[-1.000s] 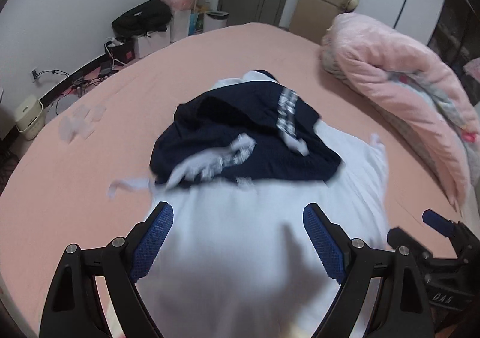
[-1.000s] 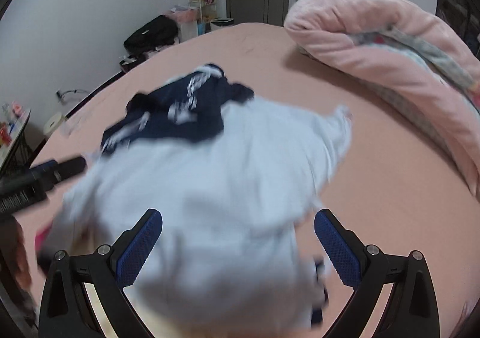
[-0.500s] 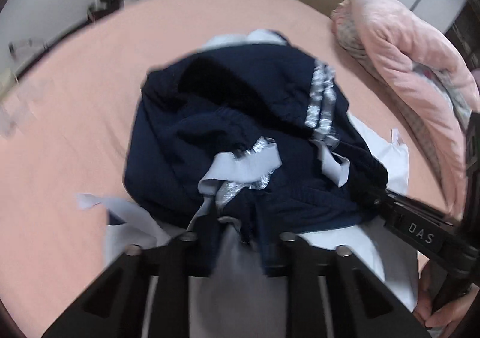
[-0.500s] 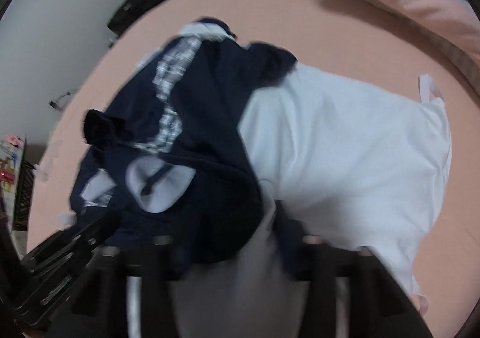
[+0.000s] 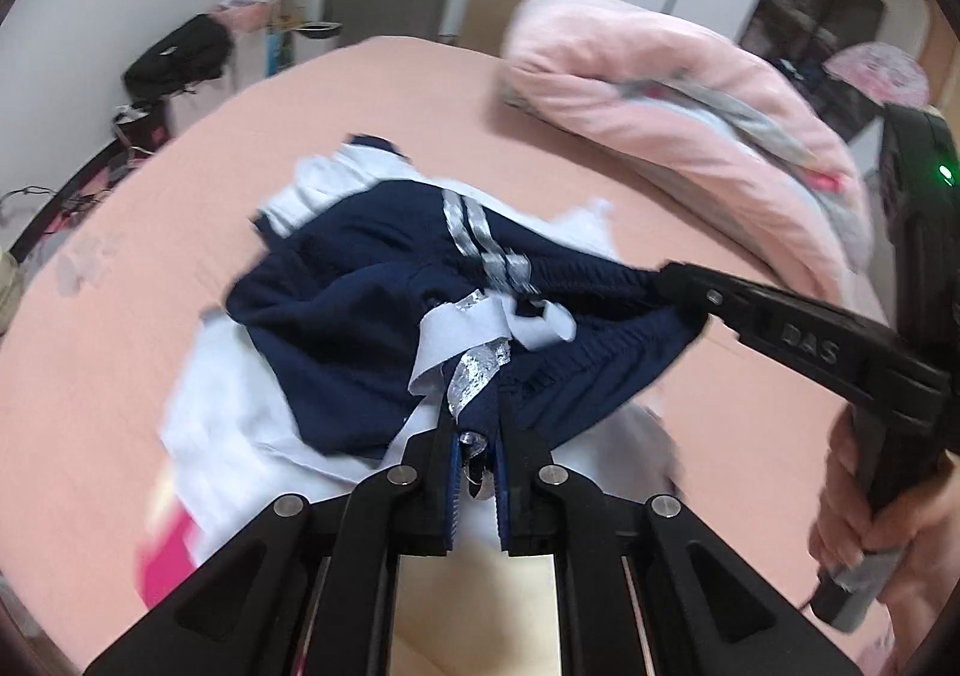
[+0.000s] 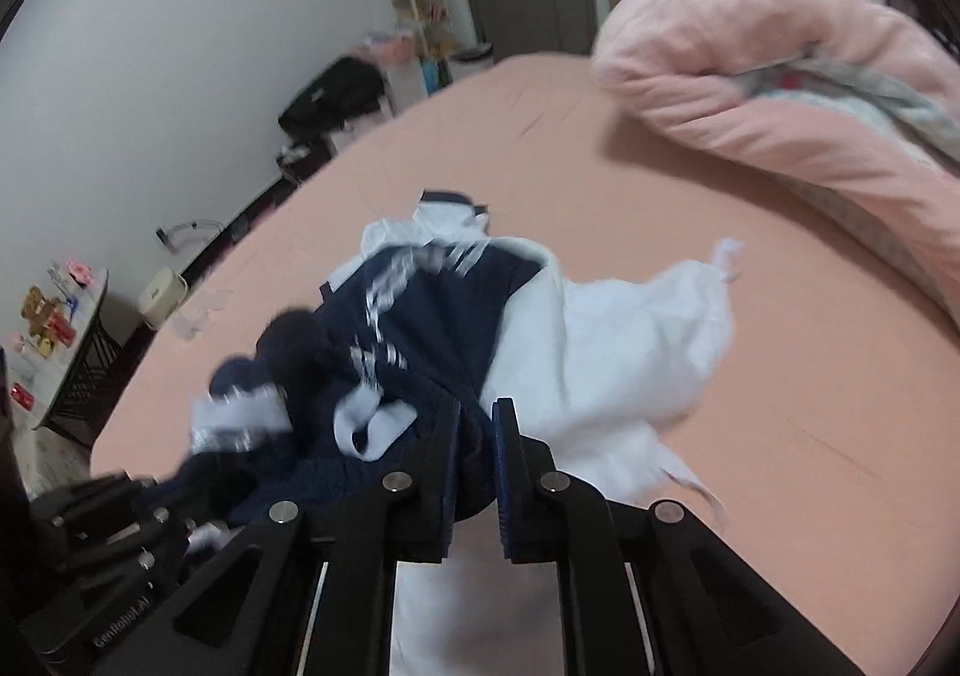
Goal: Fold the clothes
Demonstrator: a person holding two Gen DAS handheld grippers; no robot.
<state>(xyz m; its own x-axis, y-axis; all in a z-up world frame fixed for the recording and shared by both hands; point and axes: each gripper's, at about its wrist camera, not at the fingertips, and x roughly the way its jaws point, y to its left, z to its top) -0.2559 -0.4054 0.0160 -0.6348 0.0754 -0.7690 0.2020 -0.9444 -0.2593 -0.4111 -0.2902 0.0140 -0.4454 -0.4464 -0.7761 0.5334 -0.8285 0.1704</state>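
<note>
Navy shorts (image 5: pixel 360 328) with silver side stripes and a white drawstring lie bunched on a white T-shirt (image 5: pixel 240 412) on the pink bed (image 5: pixel 150 232). My left gripper (image 5: pixel 474 418) is shut on the waistband near the silver trim. The right gripper (image 5: pixel 678 292) grips the same waistband further right, stretching it taut. In the right wrist view the shorts (image 6: pixel 432 328) sit left of the T-shirt (image 6: pixel 600 352). There my right gripper (image 6: pixel 477 412) has its jaws closing, with navy fabric pinched between the pads. The left gripper (image 6: pixel 138 496) shows at the lower left.
A rolled pink blanket (image 5: pixel 660 93) fills the far right of the bed. A hand (image 5: pixel 870 496) holds the right gripper's handle. Something bright pink (image 5: pixel 168 556) lies at the near left edge. A black bag (image 5: pixel 180 57) and a cluttered side table (image 6: pixel 54 328) stand by the left wall.
Both grippers went from wide open over the white T-shirt to shut on the navy shorts' waistband. They have since lifted and spread it apart.
</note>
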